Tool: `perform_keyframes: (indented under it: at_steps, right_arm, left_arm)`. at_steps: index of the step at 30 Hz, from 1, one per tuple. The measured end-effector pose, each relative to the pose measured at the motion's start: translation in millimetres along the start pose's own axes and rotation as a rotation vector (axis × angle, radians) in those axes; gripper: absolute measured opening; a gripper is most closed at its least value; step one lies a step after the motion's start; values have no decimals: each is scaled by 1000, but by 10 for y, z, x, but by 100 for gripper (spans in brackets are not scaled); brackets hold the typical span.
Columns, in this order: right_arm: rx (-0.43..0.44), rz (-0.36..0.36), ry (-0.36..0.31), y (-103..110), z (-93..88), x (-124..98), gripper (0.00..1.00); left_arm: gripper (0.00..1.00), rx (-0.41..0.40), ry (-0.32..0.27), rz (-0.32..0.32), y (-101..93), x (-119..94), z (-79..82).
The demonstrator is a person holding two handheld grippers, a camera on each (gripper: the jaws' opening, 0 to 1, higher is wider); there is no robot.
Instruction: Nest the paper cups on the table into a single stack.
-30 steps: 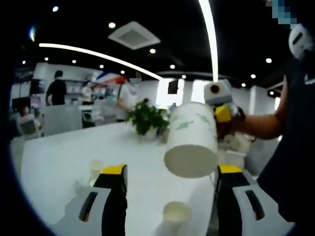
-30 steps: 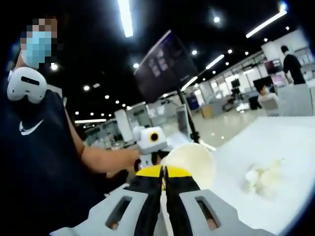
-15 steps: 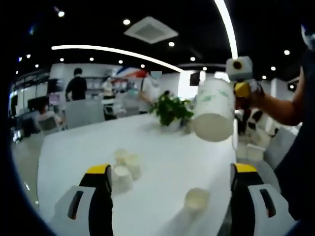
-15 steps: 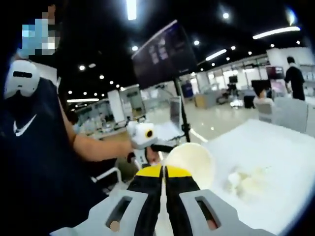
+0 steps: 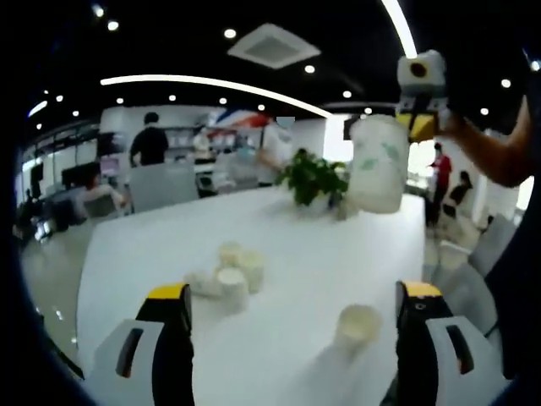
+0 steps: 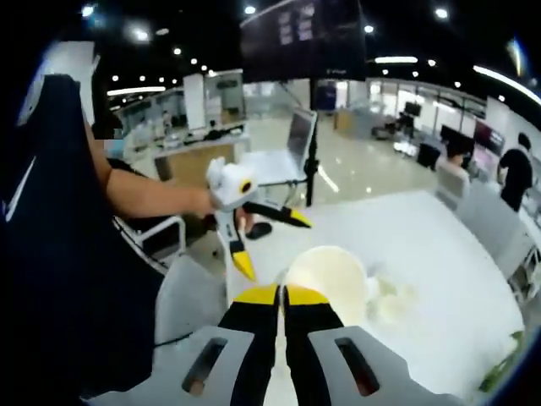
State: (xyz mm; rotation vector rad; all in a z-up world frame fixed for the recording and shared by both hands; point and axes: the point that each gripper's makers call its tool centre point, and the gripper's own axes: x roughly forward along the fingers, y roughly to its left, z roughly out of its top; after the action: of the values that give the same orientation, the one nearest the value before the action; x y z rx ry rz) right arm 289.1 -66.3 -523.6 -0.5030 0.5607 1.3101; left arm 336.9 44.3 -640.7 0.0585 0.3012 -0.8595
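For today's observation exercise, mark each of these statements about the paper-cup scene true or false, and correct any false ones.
1. The right gripper is shut on a paper cup. True.
2. The left gripper is also holding a cup. False: its jaws stand wide apart with nothing between them.
3. A lone cup stands on the white table, apart from a cluster of cups. True.
4. The held cup is resting on the table. False: it is raised in the air, above the table.
5. A green plant stands at the table's far end. True.
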Motion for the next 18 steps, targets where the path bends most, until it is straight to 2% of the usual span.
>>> perform_keyframes:
  at_steps: [7, 12, 14, 18]
  right_arm:
    - [-123, 14, 179, 14, -18, 99, 0]
    - [-170, 17, 291, 42, -164, 201, 0]
    - [-172, 11, 316, 41, -202, 247, 0]
    - [-150, -5, 348, 34, -262, 312, 0]
  left_arm:
    - [98, -18, -4, 28, 82, -53, -57]
    - [98, -25, -11, 38, 100, -100, -70]
    - [98, -56, -16, 36, 104, -117, -91]
    - [98, -40, 1, 68, 152, -147, -163]
